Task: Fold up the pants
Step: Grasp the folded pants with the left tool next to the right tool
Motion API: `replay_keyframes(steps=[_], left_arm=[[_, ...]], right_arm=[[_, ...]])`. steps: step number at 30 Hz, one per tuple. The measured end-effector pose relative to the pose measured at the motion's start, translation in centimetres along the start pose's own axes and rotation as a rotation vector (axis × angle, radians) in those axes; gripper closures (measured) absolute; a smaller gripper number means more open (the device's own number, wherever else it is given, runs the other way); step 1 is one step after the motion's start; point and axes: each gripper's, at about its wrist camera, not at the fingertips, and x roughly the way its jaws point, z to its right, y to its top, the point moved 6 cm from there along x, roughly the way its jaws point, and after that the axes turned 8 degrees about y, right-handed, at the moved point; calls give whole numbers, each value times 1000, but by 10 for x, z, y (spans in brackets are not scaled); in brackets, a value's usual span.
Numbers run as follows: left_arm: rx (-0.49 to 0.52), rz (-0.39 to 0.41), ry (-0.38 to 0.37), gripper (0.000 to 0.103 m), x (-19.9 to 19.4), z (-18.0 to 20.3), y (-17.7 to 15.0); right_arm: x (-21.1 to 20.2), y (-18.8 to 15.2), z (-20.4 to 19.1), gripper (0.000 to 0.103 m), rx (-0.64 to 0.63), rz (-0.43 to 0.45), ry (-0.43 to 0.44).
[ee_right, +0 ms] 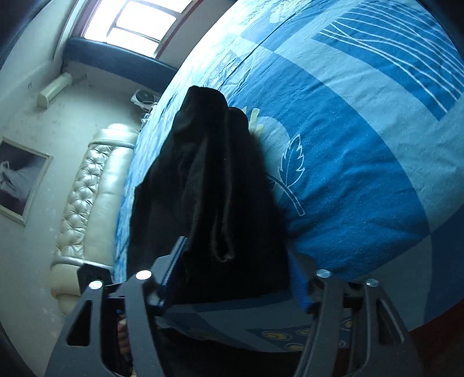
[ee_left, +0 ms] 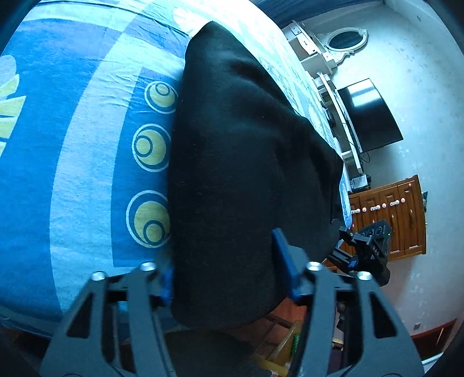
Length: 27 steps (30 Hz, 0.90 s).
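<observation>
Black pants (ee_left: 246, 162) lie lengthwise on a bed with a blue patterned sheet (ee_left: 72, 162). Their near end hangs over the bed's edge. My left gripper (ee_left: 226, 272) has that end bunched between its blue pads (ee_left: 285, 261), and the cloth fills the gap and touches both. In the right wrist view the pants (ee_right: 214, 179) run away from me in rumpled folds. My right gripper (ee_right: 236, 275) holds their near edge, which is puckered between its pads (ee_right: 298, 284). The right gripper (ee_left: 340, 243) also shows in the left wrist view, at the right corner of the pants.
Beyond the bed in the left wrist view stand a wooden cabinet (ee_left: 388, 214), a dark television (ee_left: 371, 116) and white shelves (ee_left: 339, 110). A padded headboard (ee_right: 87, 197), a framed picture (ee_right: 20, 179) and a window (ee_right: 130, 20) appear in the right wrist view.
</observation>
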Motion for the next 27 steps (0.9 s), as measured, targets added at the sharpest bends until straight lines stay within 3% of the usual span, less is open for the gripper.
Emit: replay_keyframes(steps=[3, 6, 14, 27], left_arm=[[15, 9, 15, 68, -5, 3, -1], [64, 33, 69, 71, -11, 10, 0], [55, 48, 114, 72, -29, -5, -1], [-4, 97, 199, 72, -83, -58, -7]], right_arm=[[1, 0, -4, 49, -19, 11, -10], [0, 0, -8, 52, -32, 19, -13], [21, -4, -26, 54, -53, -11, 0], [87, -29, -71, 55, -113, -137, 51]])
